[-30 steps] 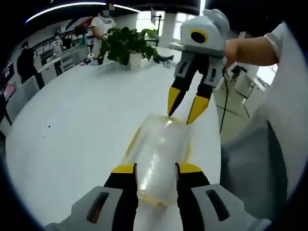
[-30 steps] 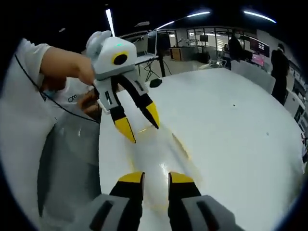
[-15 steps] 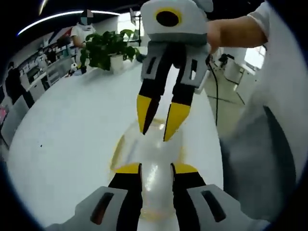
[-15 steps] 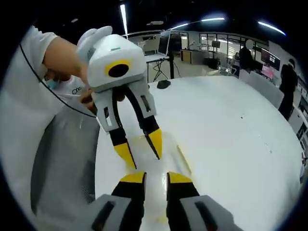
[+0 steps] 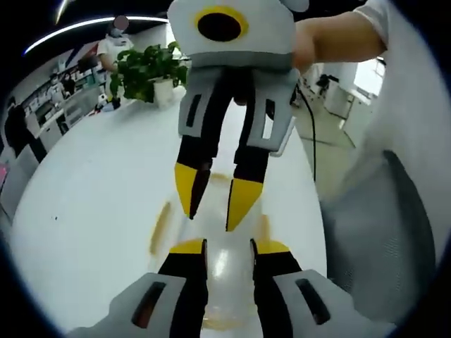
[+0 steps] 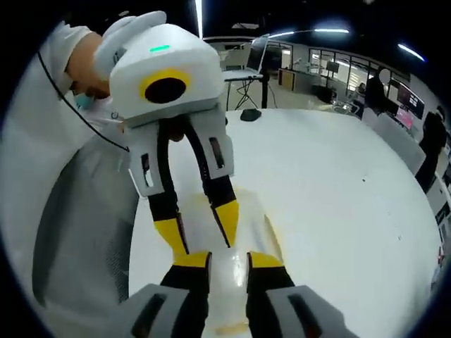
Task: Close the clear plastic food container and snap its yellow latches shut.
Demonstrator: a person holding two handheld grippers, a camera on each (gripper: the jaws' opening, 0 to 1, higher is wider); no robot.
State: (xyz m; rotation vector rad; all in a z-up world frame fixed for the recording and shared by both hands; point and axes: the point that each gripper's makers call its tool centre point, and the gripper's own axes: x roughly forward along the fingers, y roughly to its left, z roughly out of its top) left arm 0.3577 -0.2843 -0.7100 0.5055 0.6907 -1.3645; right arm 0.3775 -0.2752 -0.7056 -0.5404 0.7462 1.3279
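The clear plastic container (image 5: 227, 289) lies on the white table (image 5: 91, 211), directly under both grippers. Its yellow latches stick out at the sides, one (image 5: 160, 229) on the left and one (image 5: 262, 227) on the right. My left gripper (image 5: 227, 248) hovers low over the lid with its jaws slightly apart, and the lid shows through the gap. My right gripper (image 5: 213, 201) comes down from the far end, tips parted, over the same lid. In the right gripper view the container (image 6: 229, 282) shows between my right gripper (image 6: 227, 259) jaws, with the left gripper (image 6: 201, 229) just beyond.
A potted plant (image 5: 149, 67) stands at the table's far side, with people and shelves behind it. The person's sleeve and grey clothing (image 5: 380, 232) run along the table's near edge at the right. A laptop on a stand (image 6: 246, 70) sits beyond the table.
The two grippers have drawn together nose to nose over the container. My left jaws have narrowed a little. The container has stayed in place on the table.
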